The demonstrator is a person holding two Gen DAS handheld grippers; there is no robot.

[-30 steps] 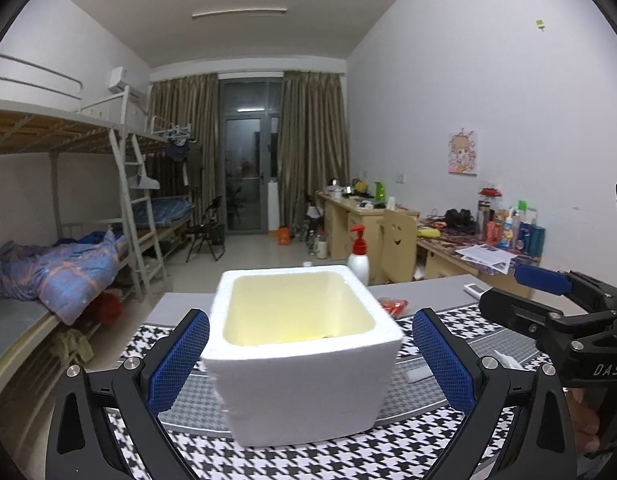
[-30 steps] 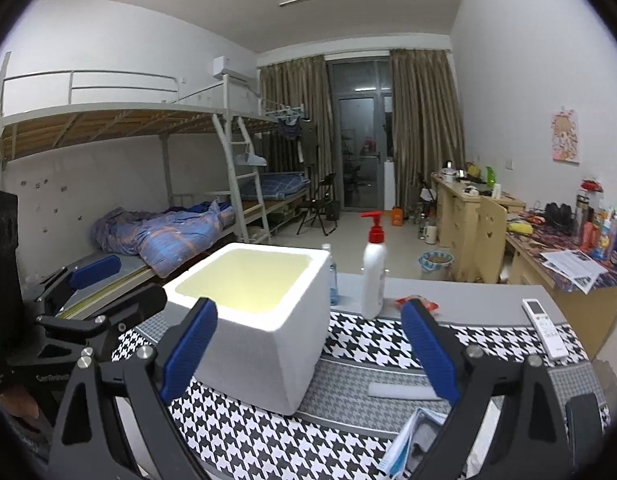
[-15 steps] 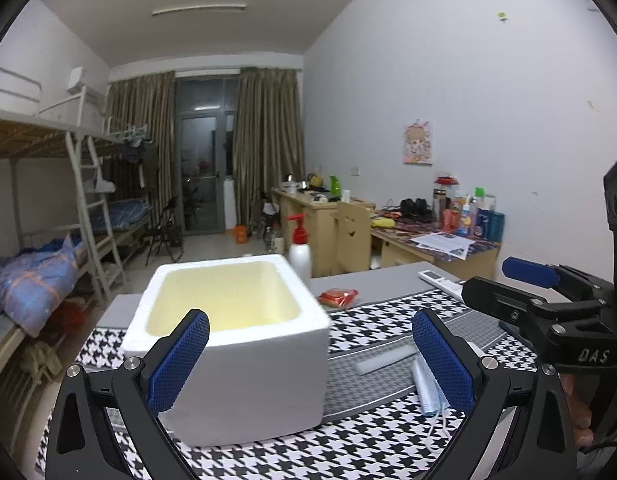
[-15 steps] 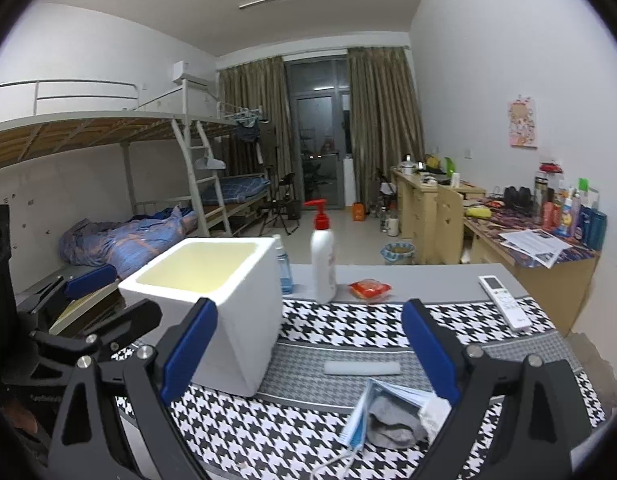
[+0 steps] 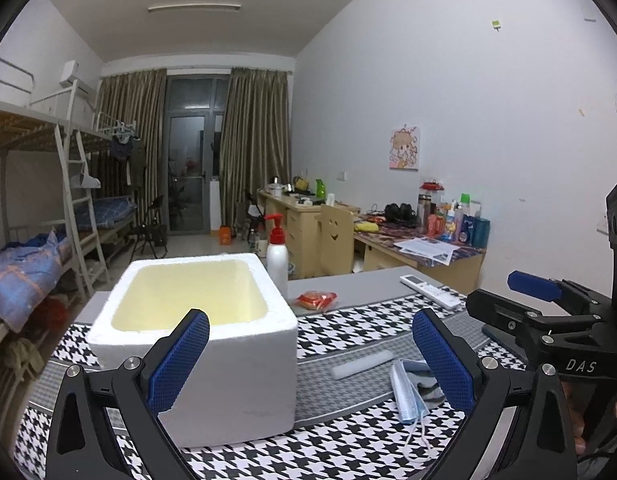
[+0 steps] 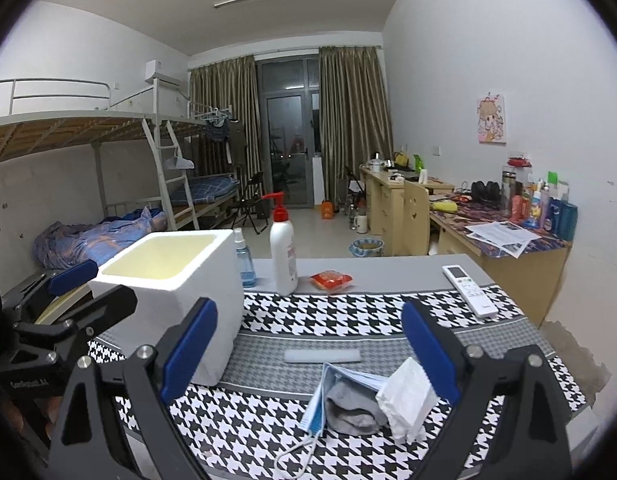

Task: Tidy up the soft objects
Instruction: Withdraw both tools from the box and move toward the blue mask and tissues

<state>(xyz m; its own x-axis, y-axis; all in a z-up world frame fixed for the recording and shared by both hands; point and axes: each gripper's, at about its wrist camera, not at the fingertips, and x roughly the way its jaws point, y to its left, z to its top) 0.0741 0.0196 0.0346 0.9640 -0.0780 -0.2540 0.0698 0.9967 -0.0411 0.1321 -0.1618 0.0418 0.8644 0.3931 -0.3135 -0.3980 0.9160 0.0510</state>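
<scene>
Right wrist view: my right hand-held gripper (image 6: 308, 352) hangs released, blue pads spread wide, nothing between them. Just below and ahead of its fingers lies a small heap on the black-and-white houndstooth cloth of the surface (image 6: 348, 312): a pale blue pleated face mask (image 6: 318, 408) with its ear loop trailing toward me, a crumpled grey sock (image 6: 350, 406) resting on it, and a white folded tissue pack (image 6: 406, 400) touching the sock beside the right finger. A white foam strip (image 6: 322, 356) lies farther ahead, apart from the heap. To the left of the fingers stands an open-topped white foam box (image 6: 176, 280); I see nothing inside it. Left wrist view: my left hand-held gripper (image 5: 308, 364) is likewise released and holds nothing, the box straight ahead by its left finger.
</scene>
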